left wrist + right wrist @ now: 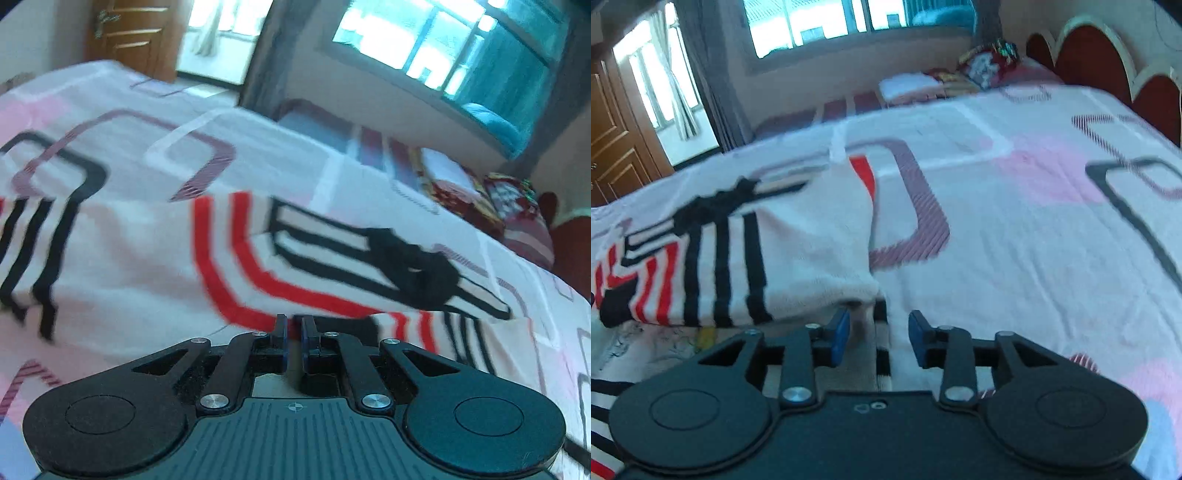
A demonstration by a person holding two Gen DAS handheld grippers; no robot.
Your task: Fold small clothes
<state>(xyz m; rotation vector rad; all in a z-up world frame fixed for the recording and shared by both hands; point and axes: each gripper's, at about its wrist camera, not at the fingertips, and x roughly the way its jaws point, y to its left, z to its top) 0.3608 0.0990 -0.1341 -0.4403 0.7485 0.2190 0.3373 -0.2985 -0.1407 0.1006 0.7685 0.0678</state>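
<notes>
Striped garment (798, 258) lies on bed (1015, 229), patterned pink-white sheet. Left tongs (294, 325) clenched on garment's edge; right tongs (879, 328) released at its corner. Window (827, 22), wooden door (609, 147) behind.

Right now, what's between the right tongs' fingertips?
In the right wrist view, the open right tongs straddle a corner of the striped garment, lying on the bedspread. No other object there.

The left gripper (294, 325) has its jaws nearly closed (blue pads almost meeting); the right gripper (879, 328) is spread wide.
</notes>
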